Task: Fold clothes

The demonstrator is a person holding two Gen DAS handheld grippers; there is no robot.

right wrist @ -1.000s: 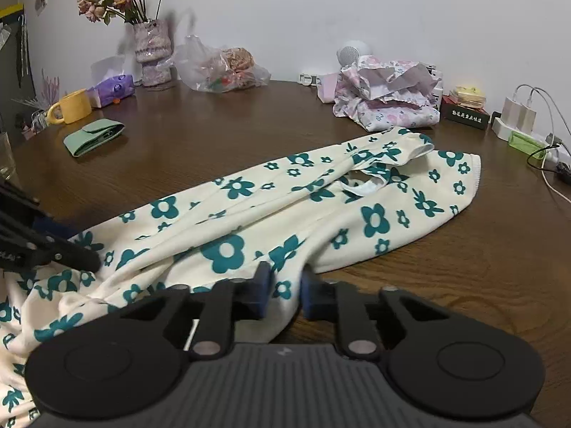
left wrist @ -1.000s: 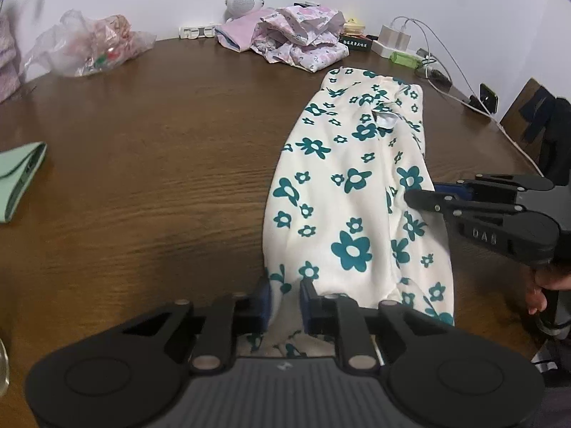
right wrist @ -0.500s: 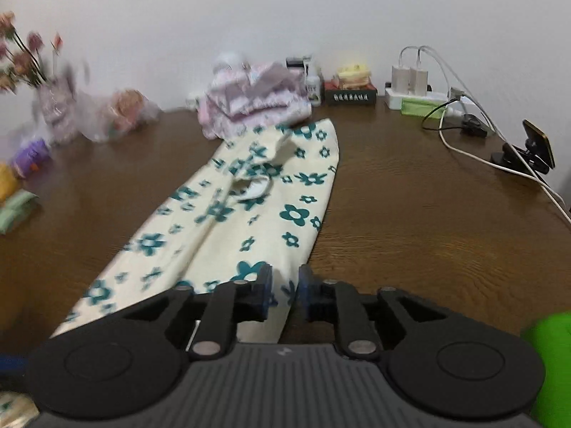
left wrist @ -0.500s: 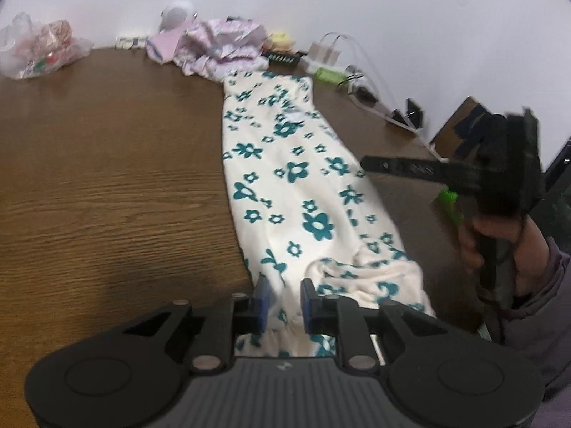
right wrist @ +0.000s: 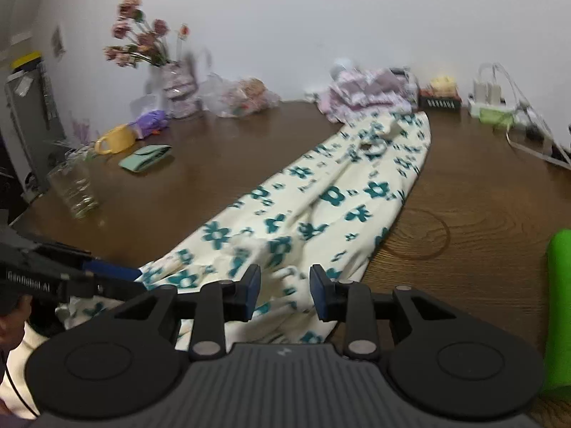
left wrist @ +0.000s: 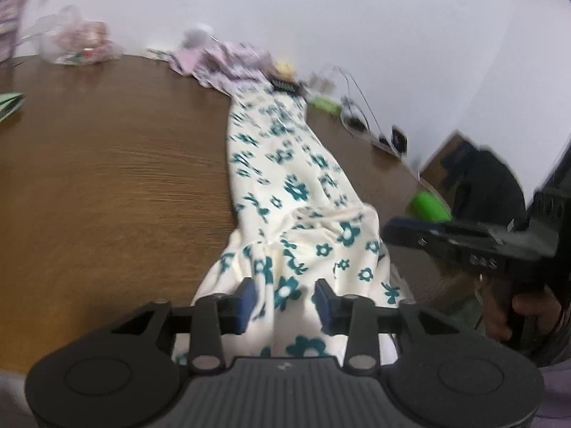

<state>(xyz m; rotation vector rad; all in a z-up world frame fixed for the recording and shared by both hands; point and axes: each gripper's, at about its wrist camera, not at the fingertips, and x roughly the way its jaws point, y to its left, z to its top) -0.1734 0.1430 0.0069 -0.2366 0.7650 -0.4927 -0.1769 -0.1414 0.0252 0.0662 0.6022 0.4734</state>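
Observation:
A cream garment with teal flowers [left wrist: 285,185] lies stretched in a long strip across the brown table, its near end hanging over the table's front edge. It also shows in the right wrist view [right wrist: 321,199]. My left gripper [left wrist: 285,301] is open, its jaws apart over the garment's near end. My right gripper [right wrist: 284,294] is open too, over the same end. The right gripper shows at the right of the left wrist view [left wrist: 464,246]. The left gripper shows at the left of the right wrist view [right wrist: 71,278].
A pink floral clothes pile [right wrist: 367,92] sits at the table's far edge. A power strip with cables [right wrist: 499,107], a plastic bag [right wrist: 242,96], a flower vase [right wrist: 175,89], a yellow mug [right wrist: 116,139], a green pouch [right wrist: 146,157] and a glass [right wrist: 73,189] stand around. A green object [right wrist: 558,303] is at right.
Both grippers have opened and let go of the garment's near end. The garment now lies in a straight strip, its end draped over the table's edge.

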